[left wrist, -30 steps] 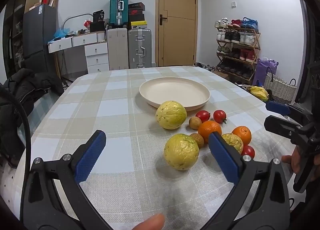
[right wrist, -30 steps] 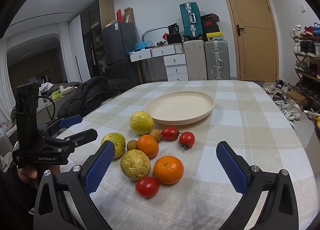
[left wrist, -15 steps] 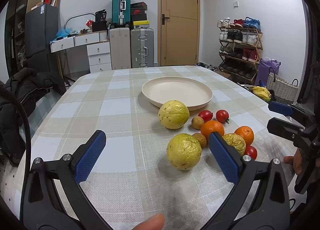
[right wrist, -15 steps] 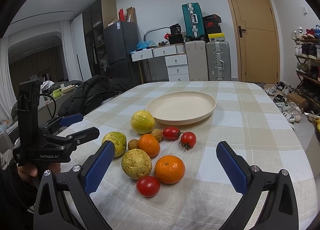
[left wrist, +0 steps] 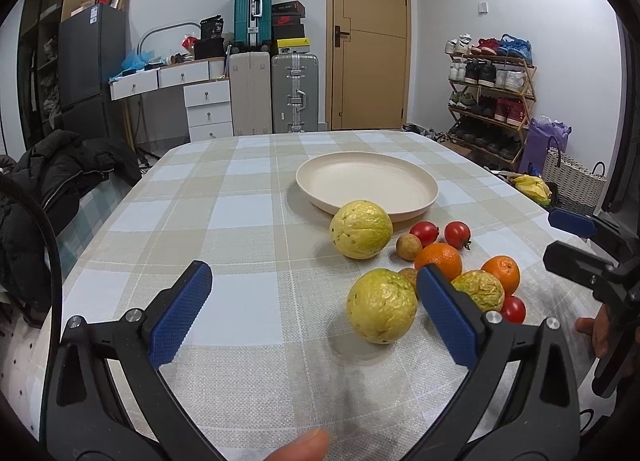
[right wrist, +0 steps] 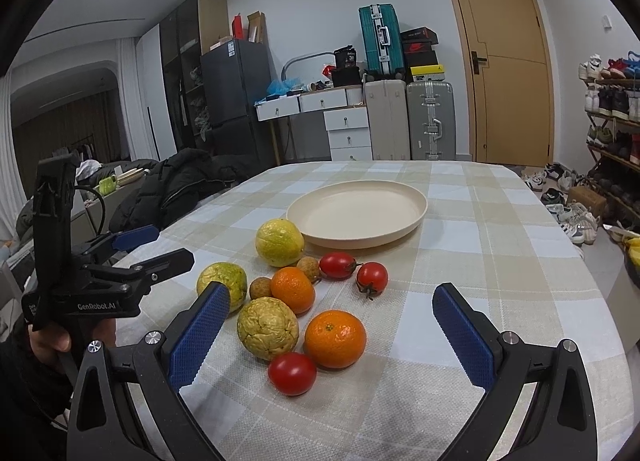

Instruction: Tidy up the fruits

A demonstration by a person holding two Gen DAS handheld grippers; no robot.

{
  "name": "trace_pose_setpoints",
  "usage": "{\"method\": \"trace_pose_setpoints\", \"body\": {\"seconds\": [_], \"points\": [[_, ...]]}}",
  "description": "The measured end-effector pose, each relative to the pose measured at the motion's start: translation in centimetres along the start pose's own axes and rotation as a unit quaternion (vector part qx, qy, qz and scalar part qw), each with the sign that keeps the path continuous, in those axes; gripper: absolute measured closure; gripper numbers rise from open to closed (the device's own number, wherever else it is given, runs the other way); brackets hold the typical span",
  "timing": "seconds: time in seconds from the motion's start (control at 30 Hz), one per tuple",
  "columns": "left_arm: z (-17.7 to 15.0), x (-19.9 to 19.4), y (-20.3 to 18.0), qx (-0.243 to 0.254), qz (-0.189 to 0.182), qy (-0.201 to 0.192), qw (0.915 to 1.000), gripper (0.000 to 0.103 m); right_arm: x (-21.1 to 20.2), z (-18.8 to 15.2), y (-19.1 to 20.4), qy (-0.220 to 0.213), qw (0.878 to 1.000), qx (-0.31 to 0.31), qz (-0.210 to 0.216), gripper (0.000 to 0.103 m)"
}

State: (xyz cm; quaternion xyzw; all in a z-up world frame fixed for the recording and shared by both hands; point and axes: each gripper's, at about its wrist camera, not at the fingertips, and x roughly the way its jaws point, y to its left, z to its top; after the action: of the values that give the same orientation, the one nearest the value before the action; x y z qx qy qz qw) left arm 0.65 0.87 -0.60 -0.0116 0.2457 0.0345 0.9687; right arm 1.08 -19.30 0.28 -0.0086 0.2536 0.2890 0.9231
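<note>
A cream plate (left wrist: pixel 366 185) (right wrist: pixel 356 213) sits empty on the checked tablecloth. In front of it lie loose fruits: yellow-green guavas (left wrist: pixel 380 305) (right wrist: pixel 267 328), oranges (left wrist: pixel 438 261) (right wrist: pixel 335 338), red tomatoes (left wrist: pixel 457 234) (right wrist: pixel 292 373) and small brown longans (left wrist: pixel 409 247) (right wrist: pixel 260 288). My left gripper (left wrist: pixel 316 317) is open and empty, just above the table, with the nearest guava close to its right finger. My right gripper (right wrist: pixel 332 337) is open and empty, low over the near orange and tomato. Each gripper shows in the other's view (left wrist: pixel 576 245) (right wrist: pixel 152 249).
The tablecloth (left wrist: pixel 224 229) is bare to the left of the fruit. A dark jacket (left wrist: pixel 52 169) lies on a chair at the left. Suitcases (left wrist: pixel 294 93), drawers and a shoe rack (left wrist: pixel 488 101) stand beyond the table.
Both grippers have drifted slightly; the fruits sit a little further right in the left wrist view. Nothing was gripped or moved.
</note>
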Motion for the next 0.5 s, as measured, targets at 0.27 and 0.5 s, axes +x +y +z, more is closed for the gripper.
{"method": "trace_pose_setpoints", "body": {"seconds": [0.27,0.5], "points": [[0.1,0.13,-0.23,0.0,0.003,0.003,1.0,0.001,0.11,0.17,-0.8,-0.002,1.0,0.026,0.0,0.0],[0.2,0.24,-0.46,0.003,0.001,0.004,1.0,0.001,0.17,0.05,-0.19,0.0,1.0,0.012,0.0,0.0]]}}
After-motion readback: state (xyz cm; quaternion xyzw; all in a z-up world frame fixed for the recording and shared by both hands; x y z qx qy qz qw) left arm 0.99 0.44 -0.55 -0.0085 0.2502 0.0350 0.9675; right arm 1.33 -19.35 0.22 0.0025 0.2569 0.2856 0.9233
